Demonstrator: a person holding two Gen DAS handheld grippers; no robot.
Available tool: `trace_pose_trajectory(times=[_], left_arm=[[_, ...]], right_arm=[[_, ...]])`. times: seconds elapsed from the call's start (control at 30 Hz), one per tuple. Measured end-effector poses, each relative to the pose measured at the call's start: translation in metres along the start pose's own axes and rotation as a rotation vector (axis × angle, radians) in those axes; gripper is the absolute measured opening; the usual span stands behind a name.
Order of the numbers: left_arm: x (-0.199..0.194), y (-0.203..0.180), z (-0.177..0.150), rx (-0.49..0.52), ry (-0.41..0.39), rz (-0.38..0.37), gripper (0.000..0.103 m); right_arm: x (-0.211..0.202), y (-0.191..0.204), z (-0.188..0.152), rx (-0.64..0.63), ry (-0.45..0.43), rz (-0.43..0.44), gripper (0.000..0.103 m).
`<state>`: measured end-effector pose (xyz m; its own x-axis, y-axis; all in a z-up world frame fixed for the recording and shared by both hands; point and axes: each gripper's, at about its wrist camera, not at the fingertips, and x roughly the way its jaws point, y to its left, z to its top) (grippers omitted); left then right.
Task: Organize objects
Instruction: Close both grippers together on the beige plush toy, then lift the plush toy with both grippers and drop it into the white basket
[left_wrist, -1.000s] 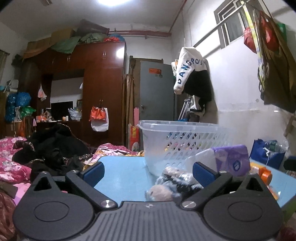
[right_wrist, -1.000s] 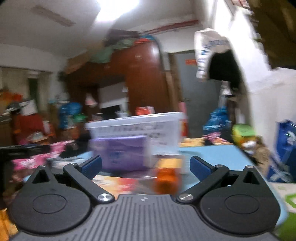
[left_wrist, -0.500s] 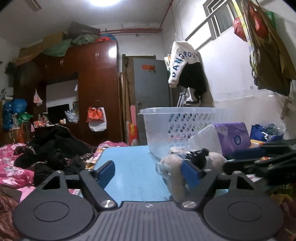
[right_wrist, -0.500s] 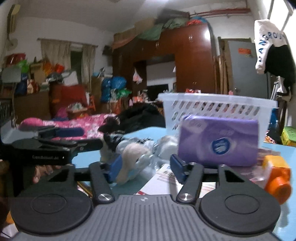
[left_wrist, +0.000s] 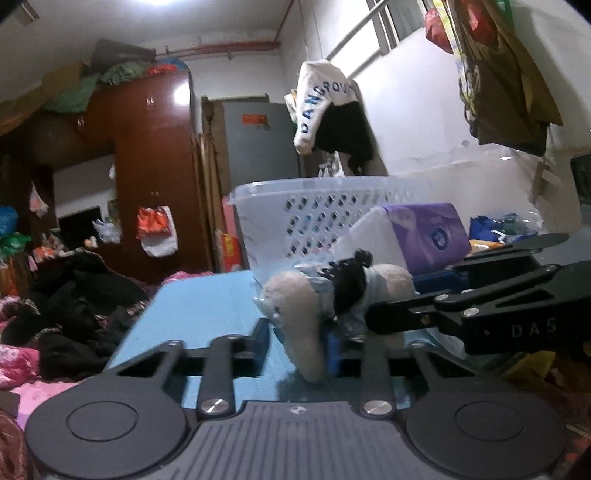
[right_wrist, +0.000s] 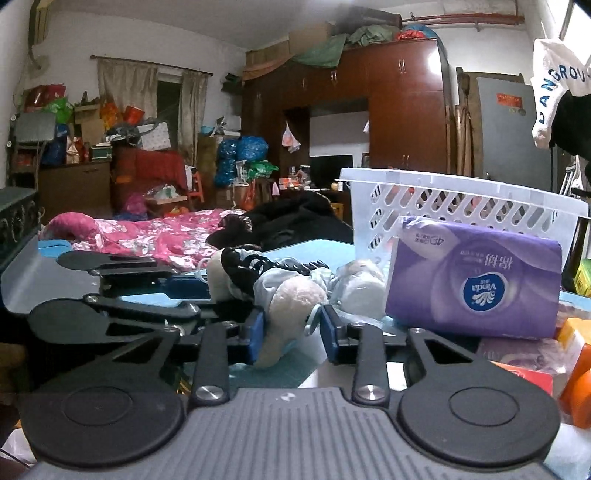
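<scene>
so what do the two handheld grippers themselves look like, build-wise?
Both match: a ribbed grey housing, two round black discs, black linkage bars with silver pivot screws, and blue pads on the fingers. See the left gripper and right gripper. Seen side-on, the right gripper's black arm carries white lettering starting "DAS". No cables or sleeves show.

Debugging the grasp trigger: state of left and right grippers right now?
Left gripper: jaws closing on one end of the bagged plush toy.
Right gripper: jaws closing on the toy's other end.

Black claws (left_wrist: 297, 345), blue pads, silver screws
</scene>
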<state>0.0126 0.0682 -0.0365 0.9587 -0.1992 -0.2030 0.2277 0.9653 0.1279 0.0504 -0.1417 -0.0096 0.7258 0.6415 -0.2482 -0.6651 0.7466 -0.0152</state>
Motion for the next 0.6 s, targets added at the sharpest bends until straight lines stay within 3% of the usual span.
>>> trace_pose_trajectory(times=[0.07,0.37,0.47,0.6], left_arm=[[-0.007,0.0,0.001,0.01,-0.024,0.002,0.021],[-0.032,-0.001,0.031,0.029,-0.138,0.012,0.021],[-0.032,-0.007,0.063,0.07,-0.207,0.027,0.021],[-0.01,-0.012,0.124,0.088,-0.271,-0.005,0.021]], right_arm=[[-0.003,-0.001,0.0,-0.003,-0.01,0.004,0.032],[-0.024,0.01,0.03,-0.081,-0.11,0.003,0.03],[-0.031,0.007,0.056,-0.12,-0.156,-0.019,0.03],[-0.036,-0.01,0.102,-0.188,-0.208,-0.097,0.03]])
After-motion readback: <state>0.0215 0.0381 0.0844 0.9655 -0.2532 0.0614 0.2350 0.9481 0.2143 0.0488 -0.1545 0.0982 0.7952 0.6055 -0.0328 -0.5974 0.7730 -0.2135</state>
